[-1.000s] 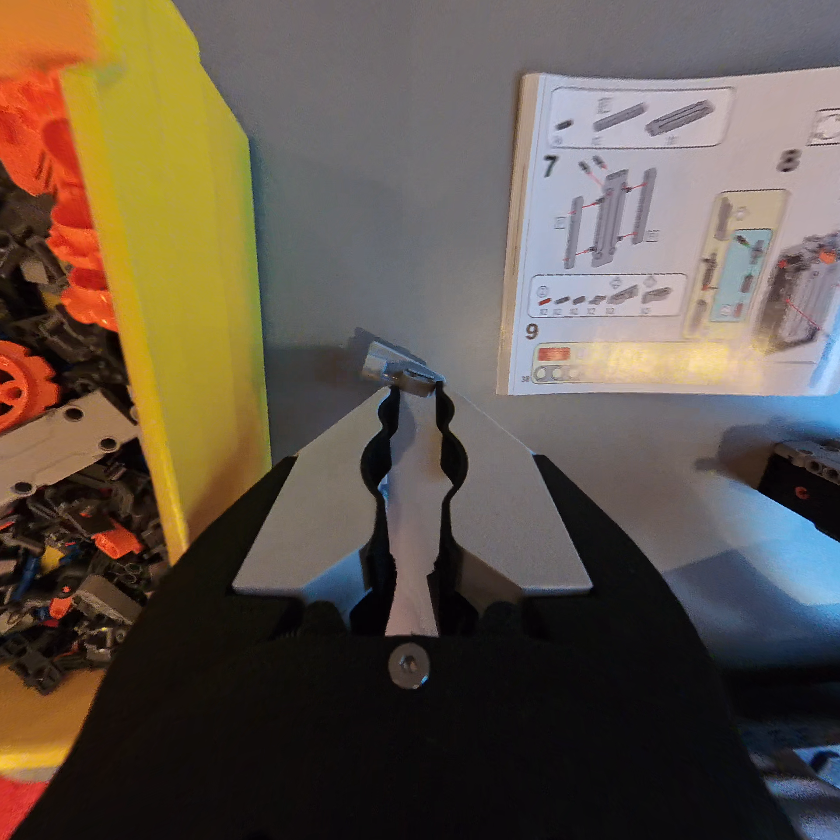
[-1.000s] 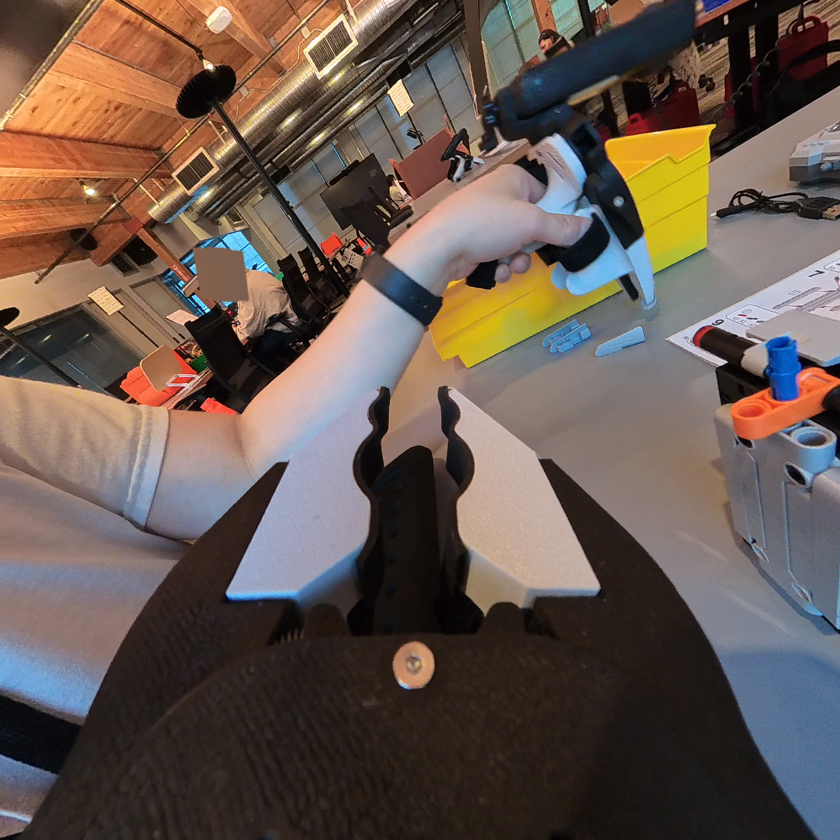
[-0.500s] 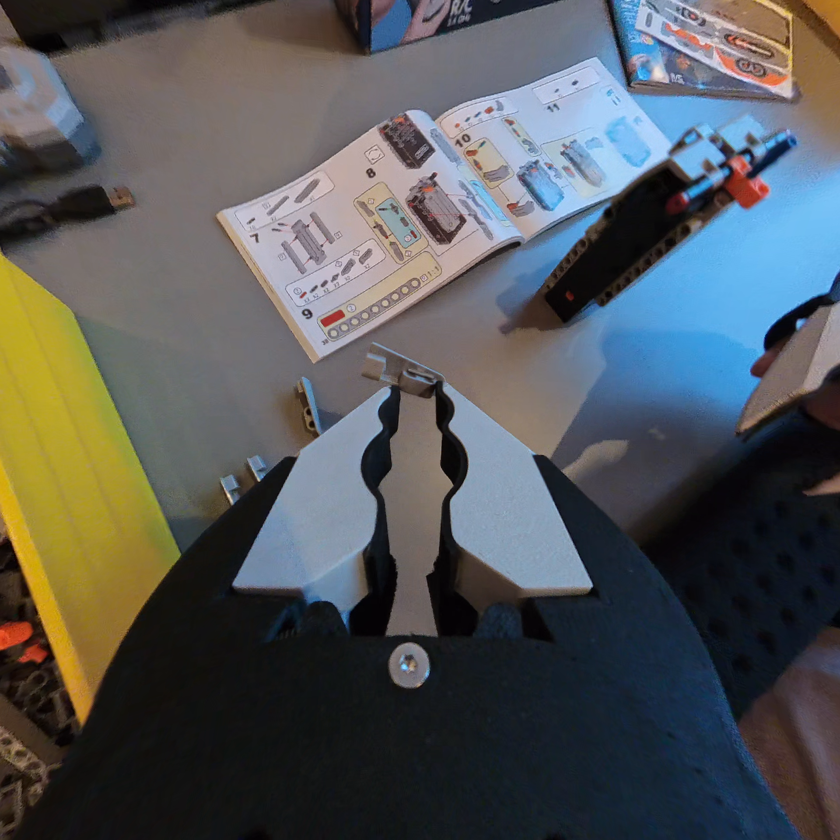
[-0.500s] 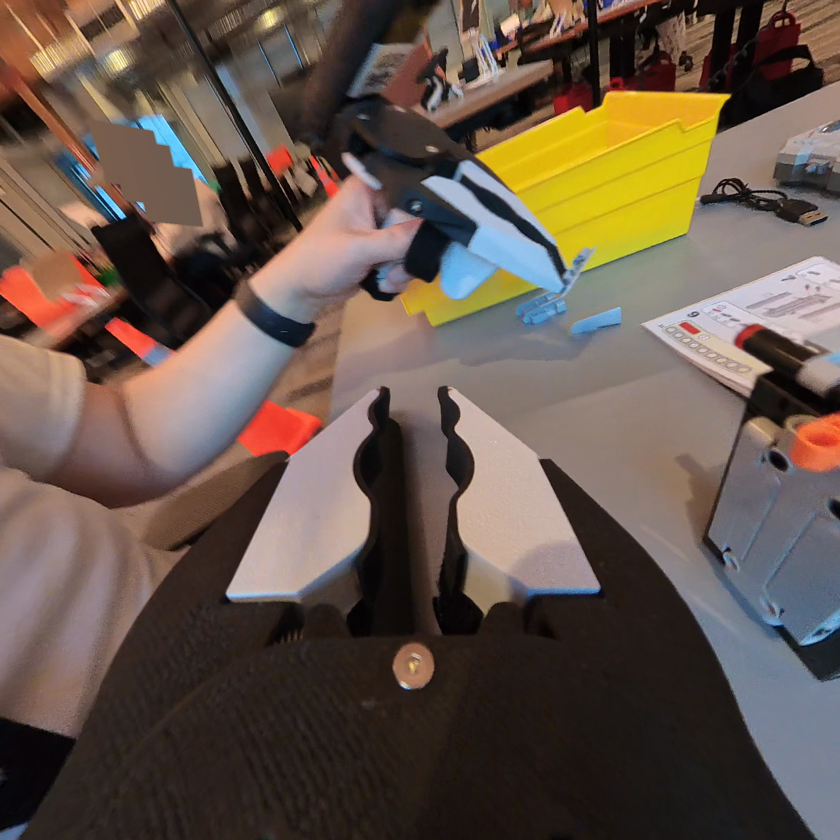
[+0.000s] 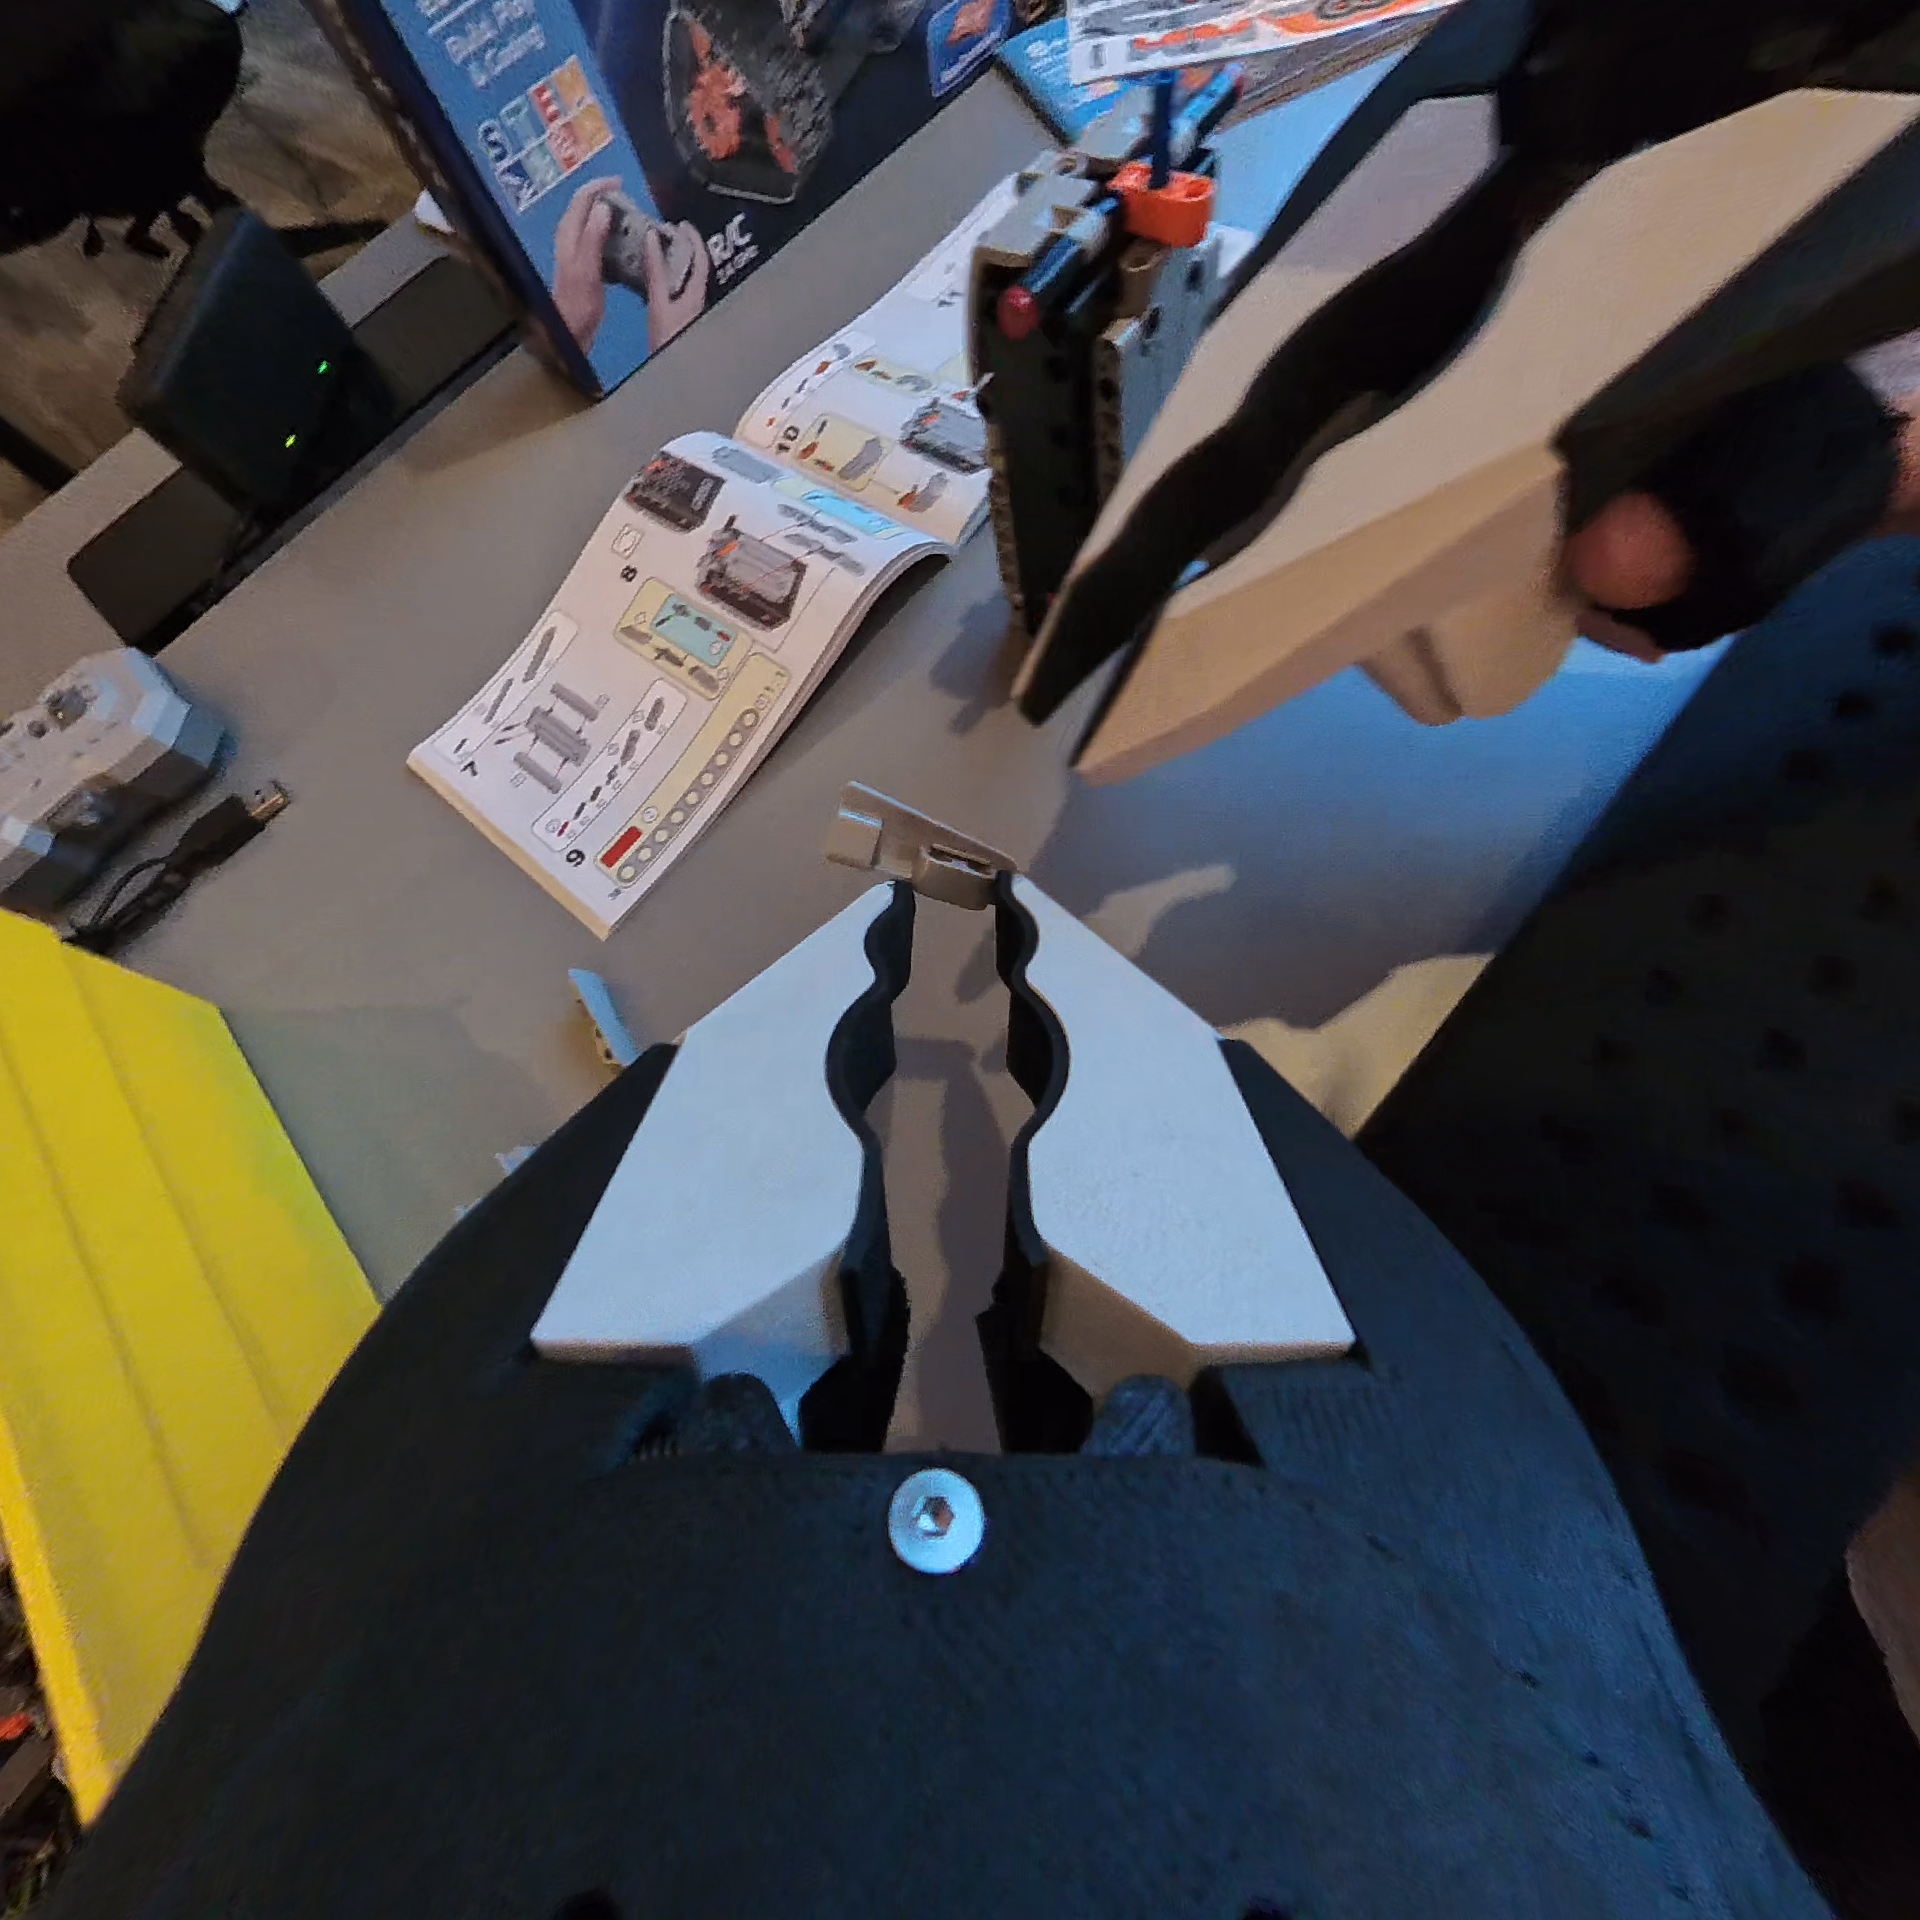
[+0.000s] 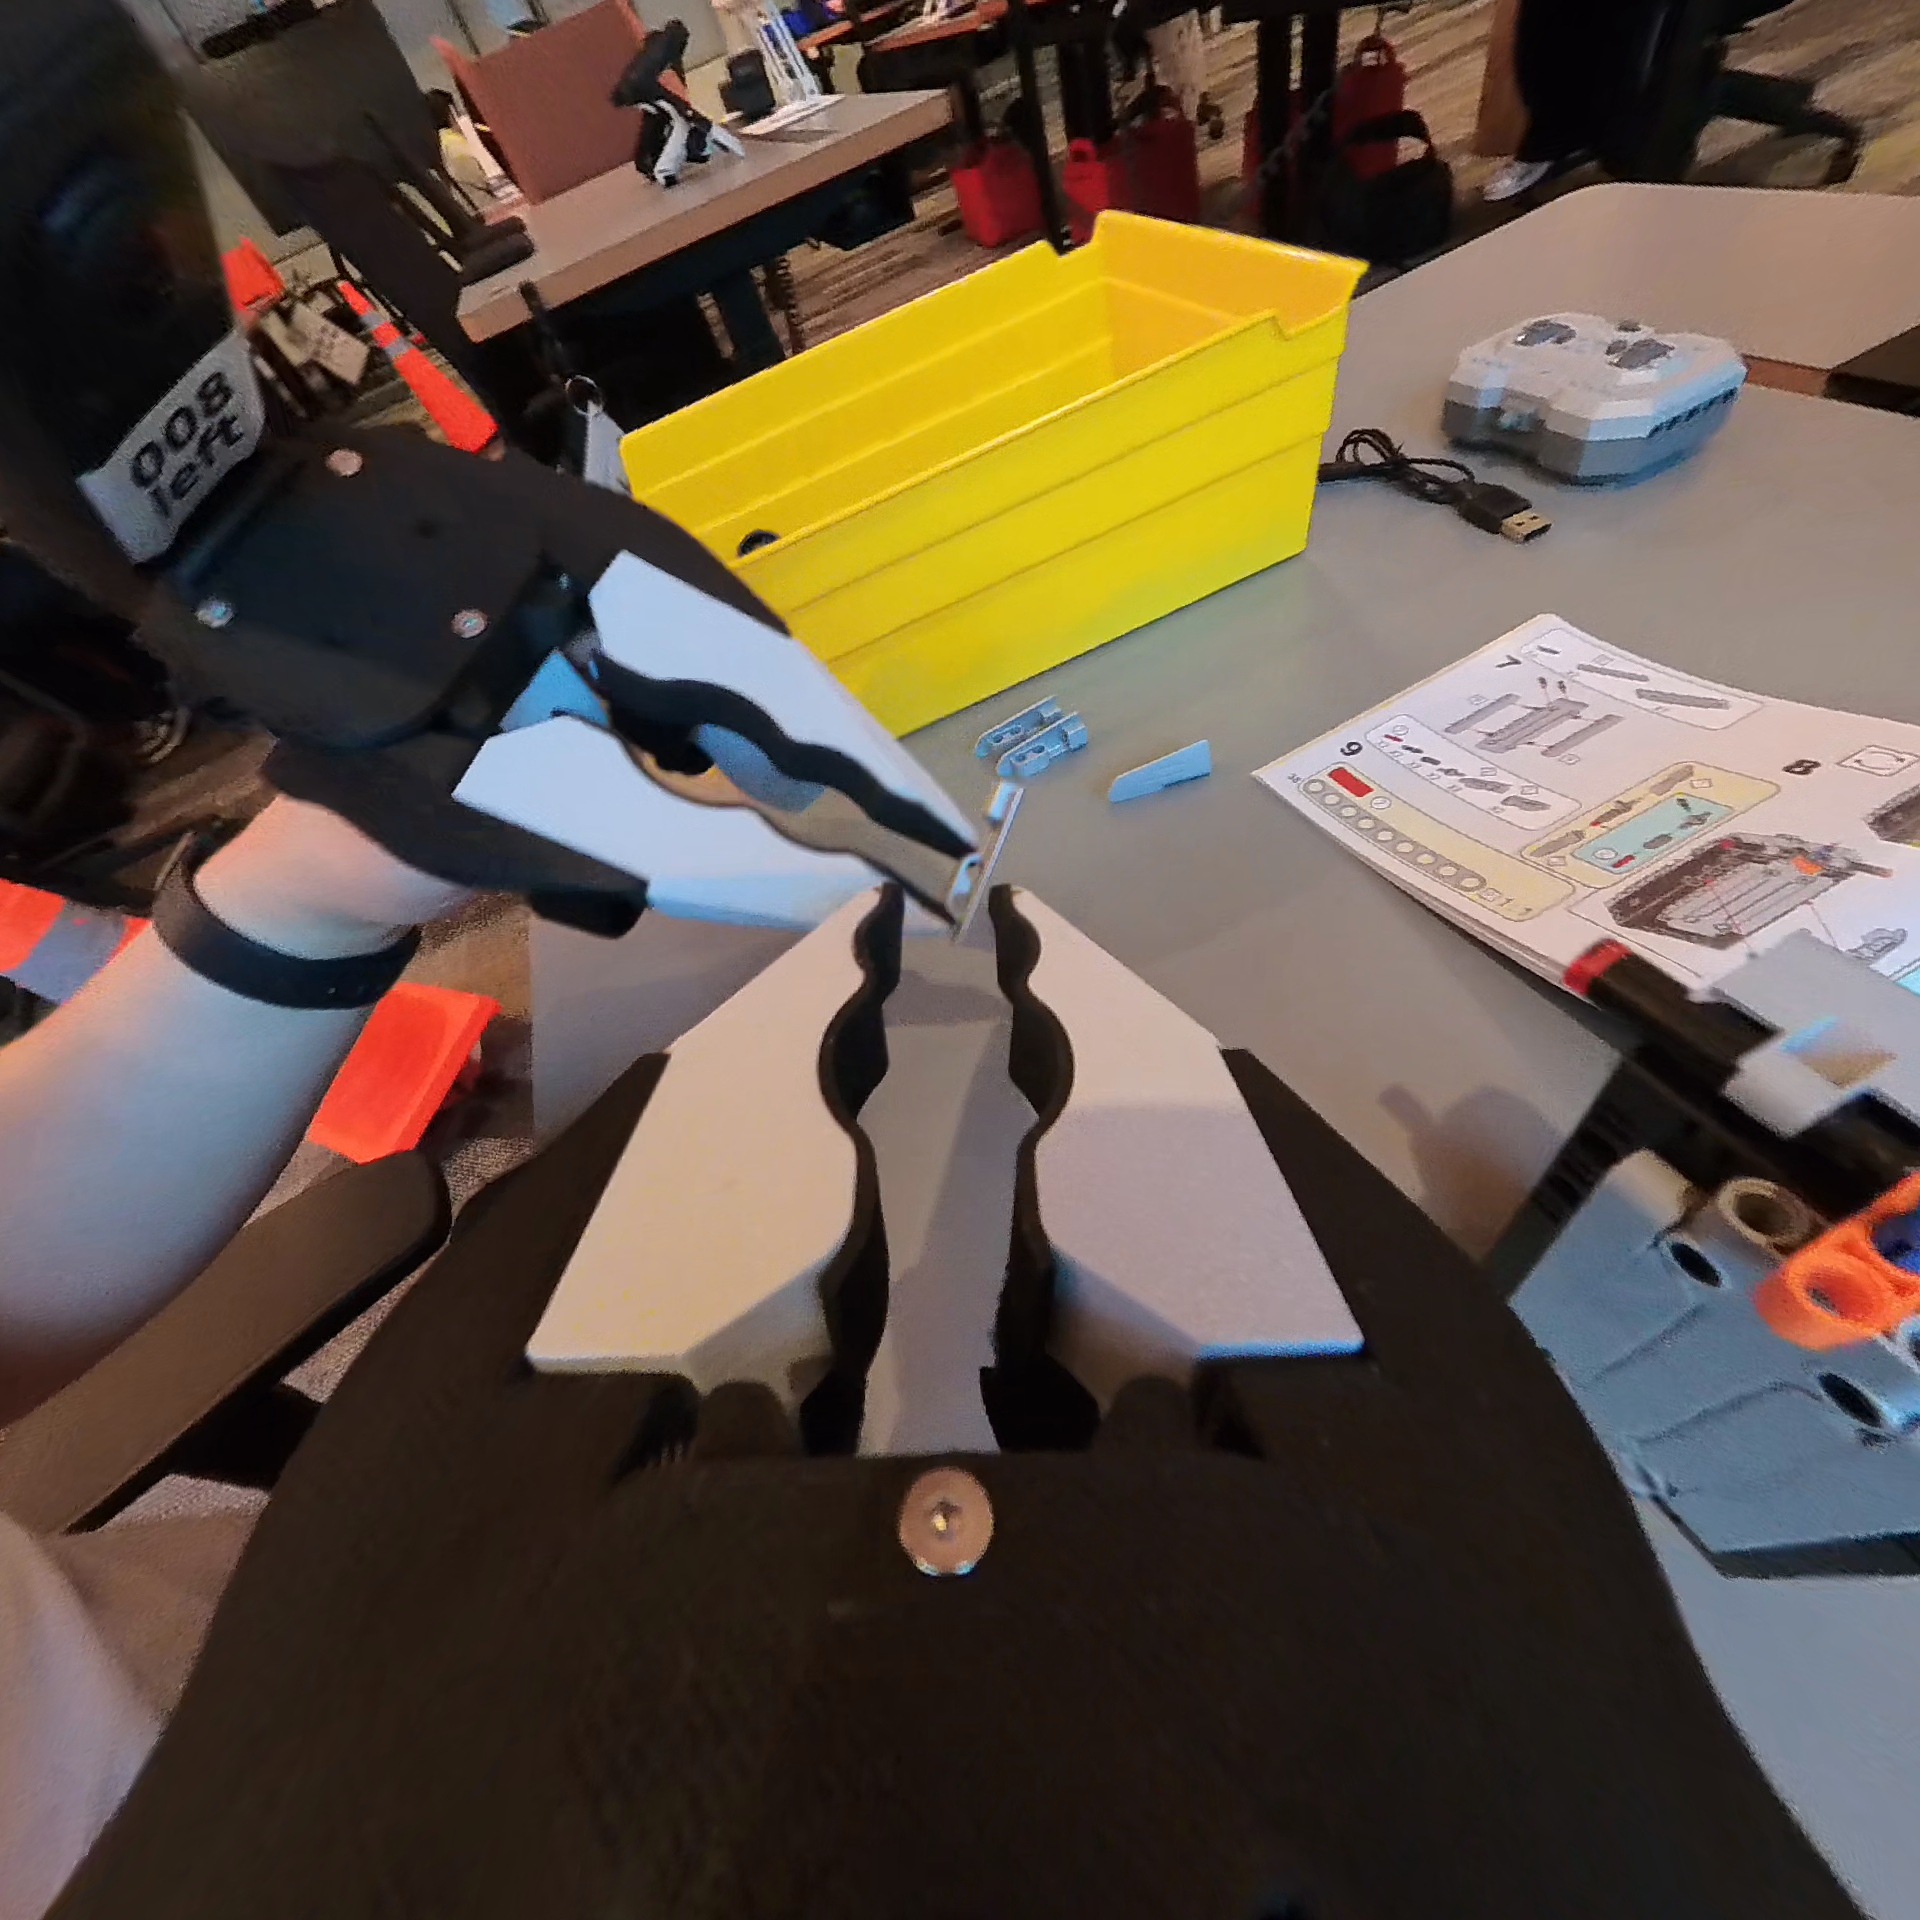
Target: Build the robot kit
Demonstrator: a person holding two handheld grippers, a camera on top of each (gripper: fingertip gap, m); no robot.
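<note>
Left gripper point(image 5: 948, 883): fingers clamped on small grey connector piece point(image 5: 914, 844). Right gripper point(image 6: 940, 902): fingers parted, seemingly empty, piece at twelve o'clock; yellow bin point(image 6: 1039, 468) beyond.

Glossy yellow plastic bin point(image 6: 997, 478), seemingly matt paper booklet point(image 6: 1621, 790)

Grippers: two point(image 5: 948, 883) point(image 6: 940, 896). Yellow bin point(image 6: 1039, 457): one. Open booklet point(image 5: 665, 665): one. Grey remote point(image 6: 1590, 390): one. Loose grey pieces on table point(image 6: 1031, 736): three.
</note>
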